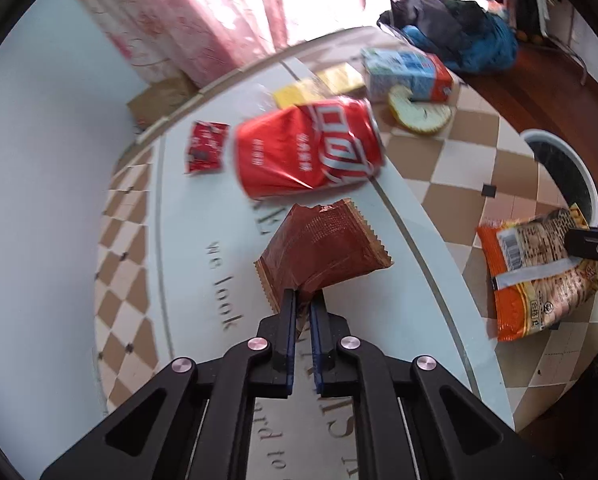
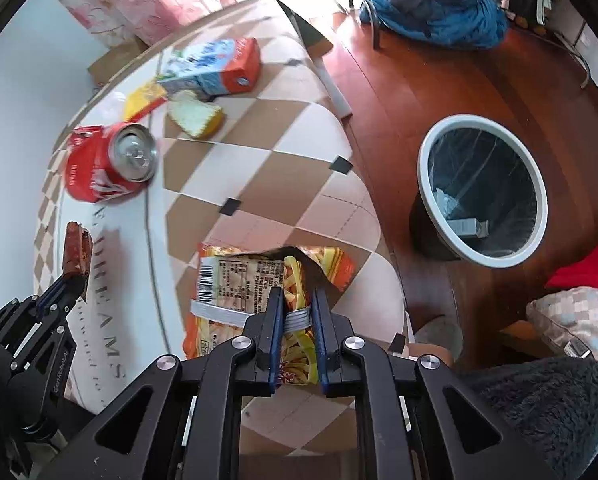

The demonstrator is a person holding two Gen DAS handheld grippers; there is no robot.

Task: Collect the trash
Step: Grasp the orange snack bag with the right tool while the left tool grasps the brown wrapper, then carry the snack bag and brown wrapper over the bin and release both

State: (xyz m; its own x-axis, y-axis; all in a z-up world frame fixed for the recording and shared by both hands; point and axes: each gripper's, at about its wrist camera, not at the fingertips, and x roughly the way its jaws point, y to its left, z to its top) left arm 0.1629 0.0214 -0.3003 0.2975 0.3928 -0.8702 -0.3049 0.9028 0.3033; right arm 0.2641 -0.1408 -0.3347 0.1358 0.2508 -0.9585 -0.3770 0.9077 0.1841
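Right gripper (image 2: 295, 300): clamped on the orange-and-yellow snack bag (image 2: 259, 280), jaws narrow around its crumpled middle; bag hangs in front of the fingers, torn mouth pointing away from the hand.
Left gripper (image 1: 303, 298): pinched shut on one corner of the brown foil wrapper (image 1: 323, 248), which stands up off the white table (image 1: 187, 264), long side running away from the fingers.
Bin from right gripper: white-rimmed waste bin (image 2: 483, 196) with a dark liner stands on the wooden floor, off the table edge, ahead and to the right of the snack bag; mouth open and facing up.
Bin from left gripper: same bin shows at the far right of the left wrist view, beyond the table edge and beyond the snack bag.
Nearer hand: the right, by judgement; its bag likely goes in first.
Trash left on the table: dented red cola can (image 1: 307, 148) on its side, small red packet (image 1: 205, 146), yellow wrapper (image 1: 323, 84), carton (image 1: 407, 74), bread slice (image 1: 419, 114).
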